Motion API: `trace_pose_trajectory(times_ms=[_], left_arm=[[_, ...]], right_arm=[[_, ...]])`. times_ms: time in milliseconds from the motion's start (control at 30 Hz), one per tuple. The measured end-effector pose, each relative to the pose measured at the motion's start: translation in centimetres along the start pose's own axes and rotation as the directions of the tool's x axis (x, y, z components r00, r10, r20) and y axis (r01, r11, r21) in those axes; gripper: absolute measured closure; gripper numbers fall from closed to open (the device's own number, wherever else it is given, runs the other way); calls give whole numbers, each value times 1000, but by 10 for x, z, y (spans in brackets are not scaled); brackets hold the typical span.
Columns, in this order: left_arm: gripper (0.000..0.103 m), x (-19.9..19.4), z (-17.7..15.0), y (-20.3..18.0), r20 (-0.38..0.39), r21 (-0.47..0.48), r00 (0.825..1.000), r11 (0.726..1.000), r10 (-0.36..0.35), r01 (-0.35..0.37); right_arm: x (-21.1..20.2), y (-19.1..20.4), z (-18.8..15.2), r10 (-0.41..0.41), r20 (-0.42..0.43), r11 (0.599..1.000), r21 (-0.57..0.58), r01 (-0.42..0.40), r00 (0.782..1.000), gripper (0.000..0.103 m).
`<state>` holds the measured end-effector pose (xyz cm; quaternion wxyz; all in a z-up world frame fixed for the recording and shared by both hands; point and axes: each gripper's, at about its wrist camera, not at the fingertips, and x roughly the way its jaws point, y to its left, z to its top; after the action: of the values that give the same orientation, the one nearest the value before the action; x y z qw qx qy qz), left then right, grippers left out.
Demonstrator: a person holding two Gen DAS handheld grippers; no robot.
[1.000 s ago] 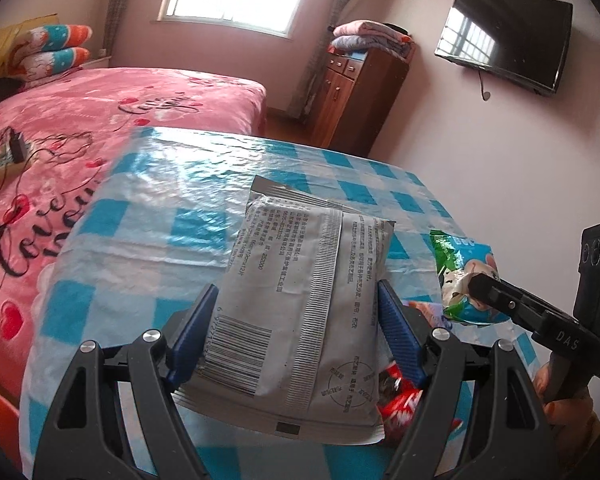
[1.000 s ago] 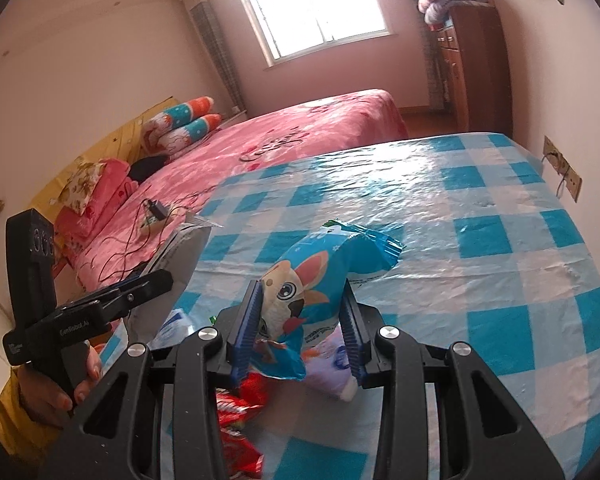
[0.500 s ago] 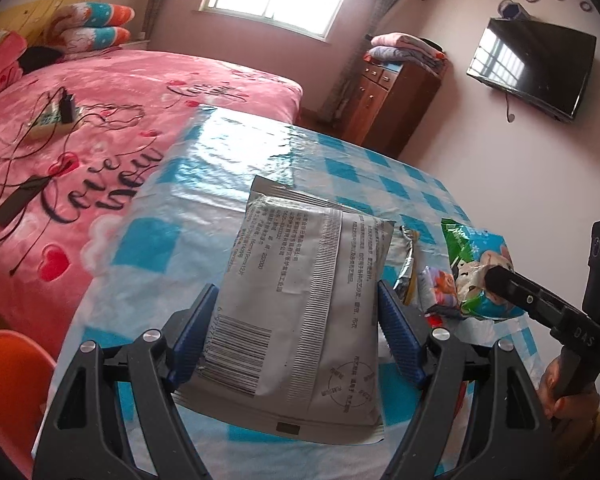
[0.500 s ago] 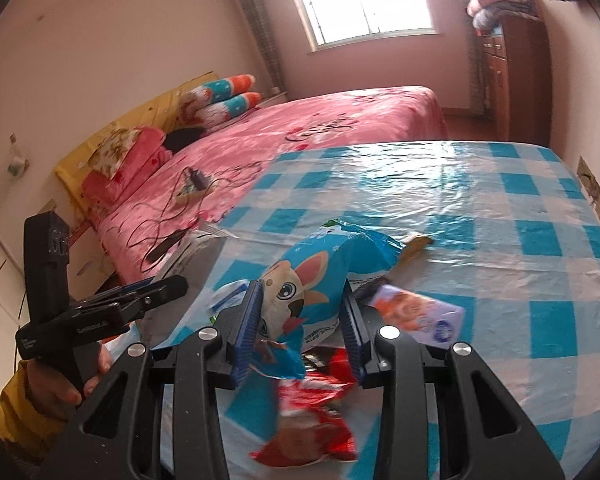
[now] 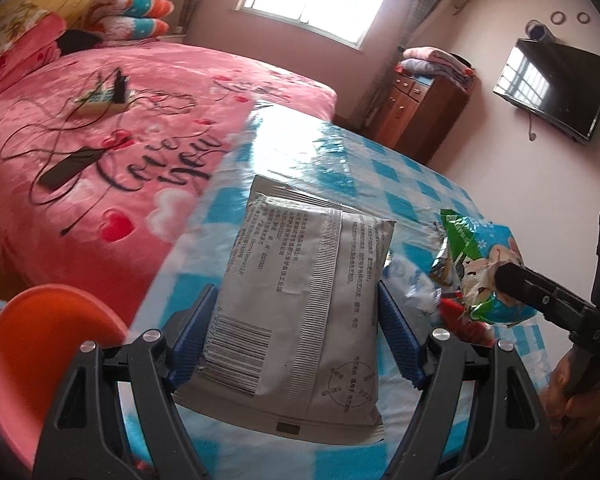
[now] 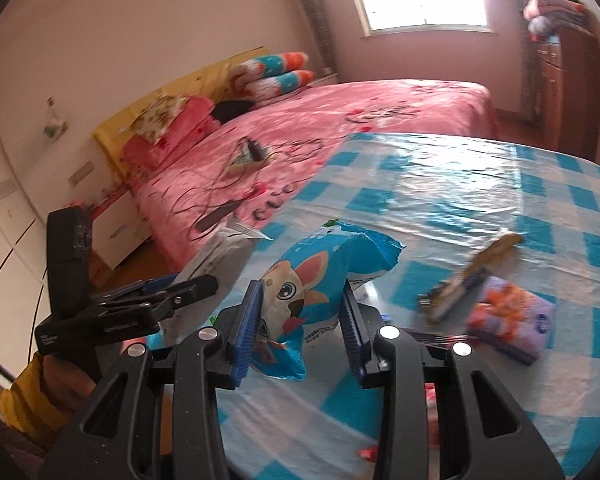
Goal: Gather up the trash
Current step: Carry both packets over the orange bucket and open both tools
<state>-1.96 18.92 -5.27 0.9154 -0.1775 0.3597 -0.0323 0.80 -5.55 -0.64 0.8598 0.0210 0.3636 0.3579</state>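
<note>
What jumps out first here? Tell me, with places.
The grey packet, clamped in the left hand-held gripper, fills the middle of the left view. A blue rabbit bag sits pinched in the right hand-held gripper, above the blue-checked table. Behind lies the pink bed, and an orange bin shows at the lower left.
</note>
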Motion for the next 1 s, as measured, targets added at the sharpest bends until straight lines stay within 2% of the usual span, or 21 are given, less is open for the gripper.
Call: trace_pose_trajectory(times_ms=[200,400,767,1000], left_arm=[[25,-21,-15,34,2,-47,998,997,57,-57],[25,-44,-28,71,9,-106,991,986,132,-130],[25,-69,-57,151,-27,-234,963,935,269,-267],[24,-74,-72,180,-54,-267,939,901,341,-342]], right_arm=[[21,41,2,68,-53,995,-73,-72,996,64],[48,87,3,140,-120,977,-144,-157,983,64],[101,166,-7,226,-249,922,-257,-289,942,64],[131,196,-14,258,-311,894,-282,-347,915,63]])
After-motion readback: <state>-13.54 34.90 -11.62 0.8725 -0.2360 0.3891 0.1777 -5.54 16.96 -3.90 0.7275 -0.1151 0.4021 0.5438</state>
